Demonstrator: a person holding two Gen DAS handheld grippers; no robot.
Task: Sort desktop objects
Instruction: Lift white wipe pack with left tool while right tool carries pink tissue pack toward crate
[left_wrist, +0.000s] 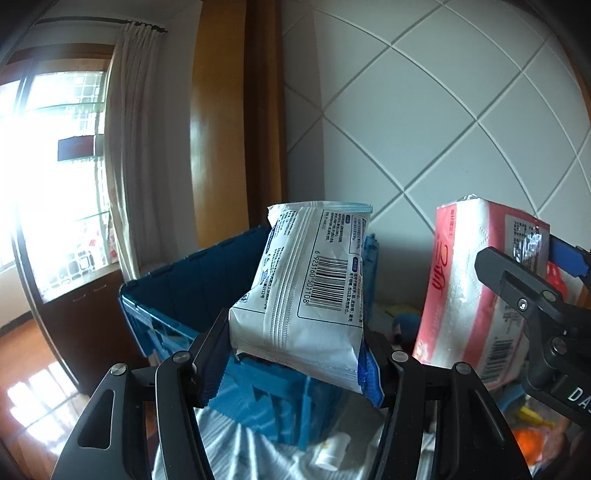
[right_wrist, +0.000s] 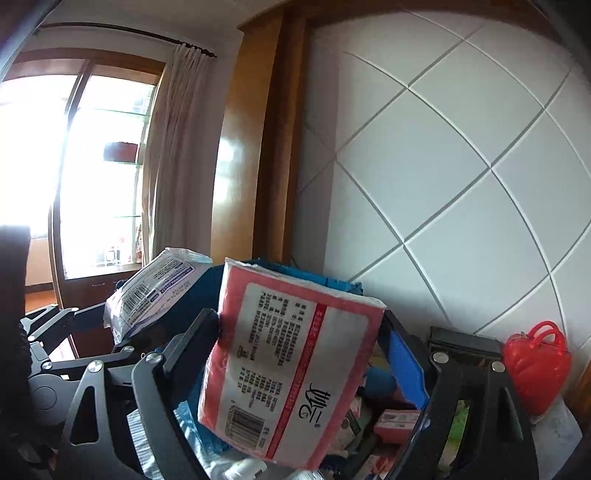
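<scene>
My left gripper (left_wrist: 295, 354) is shut on a white wet-wipes pack (left_wrist: 306, 284) with a barcode, held up in front of a blue plastic crate (left_wrist: 184, 291). My right gripper (right_wrist: 306, 354) is shut on a pink-and-white tissue pack (right_wrist: 291, 365), held above the cluttered table. In the left wrist view the tissue pack (left_wrist: 476, 284) and the right gripper's finger (left_wrist: 517, 284) show at the right. In the right wrist view the wipes pack (right_wrist: 155, 291) and the left gripper show at the left.
A striped white cloth (left_wrist: 243, 446) covers the table, with a small white bottle (left_wrist: 332, 450) on it. Several small boxes and toys (right_wrist: 395, 424) lie below the right gripper. A red heart-shaped case (right_wrist: 535, 362) stands at the right by the tiled wall (right_wrist: 461, 184).
</scene>
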